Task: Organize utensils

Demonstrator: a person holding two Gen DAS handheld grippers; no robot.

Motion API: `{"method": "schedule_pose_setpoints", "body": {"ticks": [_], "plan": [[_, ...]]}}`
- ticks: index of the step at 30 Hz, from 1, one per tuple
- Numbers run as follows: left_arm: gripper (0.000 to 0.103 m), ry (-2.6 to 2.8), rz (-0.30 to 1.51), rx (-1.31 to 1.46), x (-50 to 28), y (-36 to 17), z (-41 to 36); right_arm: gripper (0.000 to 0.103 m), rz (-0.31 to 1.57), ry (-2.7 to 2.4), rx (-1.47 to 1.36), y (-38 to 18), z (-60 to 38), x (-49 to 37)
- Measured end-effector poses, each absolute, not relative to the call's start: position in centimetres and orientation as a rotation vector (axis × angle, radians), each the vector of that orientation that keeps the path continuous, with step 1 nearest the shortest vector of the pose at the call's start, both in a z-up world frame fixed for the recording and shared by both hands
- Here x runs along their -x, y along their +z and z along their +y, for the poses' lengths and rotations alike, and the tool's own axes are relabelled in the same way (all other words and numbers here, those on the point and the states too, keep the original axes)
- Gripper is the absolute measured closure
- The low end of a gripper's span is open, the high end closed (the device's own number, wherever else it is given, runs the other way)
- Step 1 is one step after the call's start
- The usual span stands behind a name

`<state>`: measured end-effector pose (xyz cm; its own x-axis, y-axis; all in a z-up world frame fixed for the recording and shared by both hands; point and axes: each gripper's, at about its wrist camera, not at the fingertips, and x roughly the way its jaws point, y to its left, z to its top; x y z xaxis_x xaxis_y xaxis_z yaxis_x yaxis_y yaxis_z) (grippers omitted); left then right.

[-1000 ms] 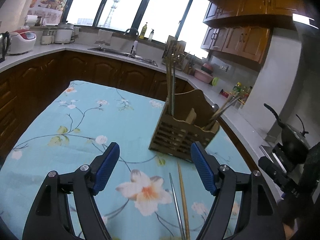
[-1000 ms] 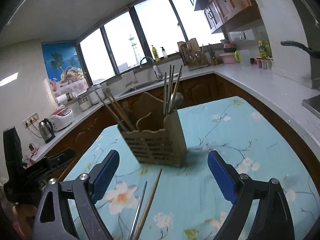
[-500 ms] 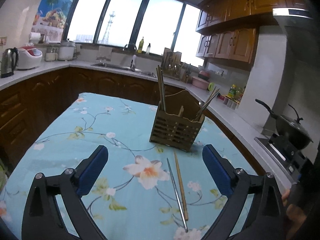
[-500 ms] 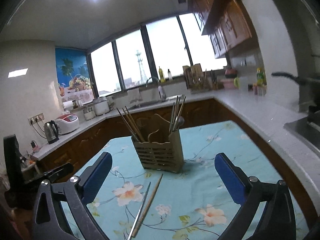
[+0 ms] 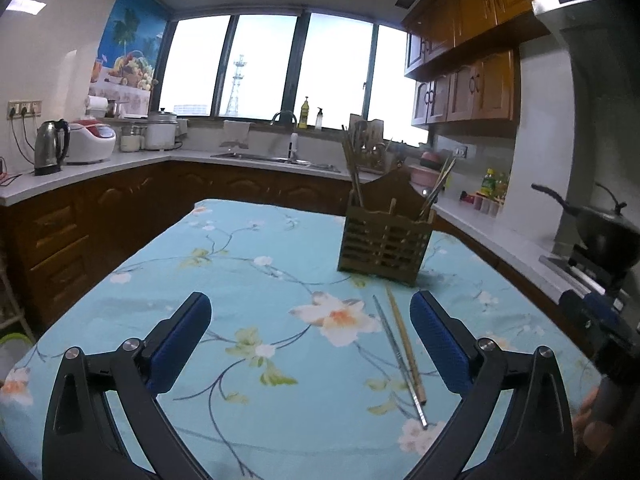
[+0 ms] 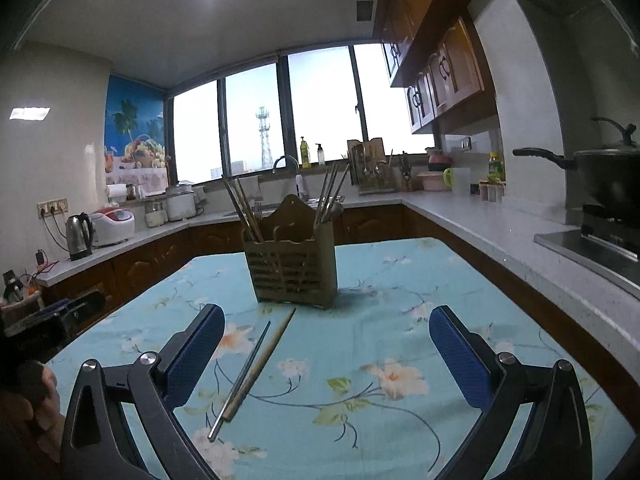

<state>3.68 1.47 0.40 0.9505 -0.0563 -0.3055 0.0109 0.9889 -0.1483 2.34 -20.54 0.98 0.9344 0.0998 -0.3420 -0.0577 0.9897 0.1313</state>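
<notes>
Both grippers have pulled back from the slatted wooden utensil holder, which we now see farther off, upright on the turquoise floral tablecloth. Our left gripper and right gripper hang spread wide, blue ribbed pads bare. One thin metal chopstick and one round wooden chopstick lie side by side just before the holder. We read no writing.

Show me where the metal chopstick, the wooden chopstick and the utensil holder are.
metal chopstick (image 5: 398, 356), left wrist view, middle of its shaft.
wooden chopstick (image 5: 405, 338), left wrist view, middle of its shaft.
utensil holder (image 6: 294, 276), right wrist view, slatted front wall.
</notes>
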Motion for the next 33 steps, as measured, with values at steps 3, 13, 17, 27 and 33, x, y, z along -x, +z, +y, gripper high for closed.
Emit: {"method": "schedule_pose_setpoints", "body": {"ticks": [3,13,17,27,33], "plan": [[0.001,-0.017,0.310,0.129,-3.3,0.1,1.3,0.000,0.351,0.071,-0.116,0.6,-20.5,-1.7],[0.001,-0.013,0.315,0.095,-2.6,-0.5,0.9,0.000,0.355,0.055,-0.106,-0.2,-20.3,-0.7],[0.001,-0.009,0.330,0.085,-2.7,-0.7,0.6,0.000,0.361,0.053,-0.104,-0.3,-20.4,-0.7],[0.001,0.011,0.339,0.065,-2.7,-0.8,0.4,0.000,0.370,0.055,-0.112,-0.7,-20.6,-0.7],[0.001,0.019,0.337,0.046,-2.7,-0.8,0.1,0.000,0.370,0.056,-0.114,-0.9,-20.6,-0.7]]}}
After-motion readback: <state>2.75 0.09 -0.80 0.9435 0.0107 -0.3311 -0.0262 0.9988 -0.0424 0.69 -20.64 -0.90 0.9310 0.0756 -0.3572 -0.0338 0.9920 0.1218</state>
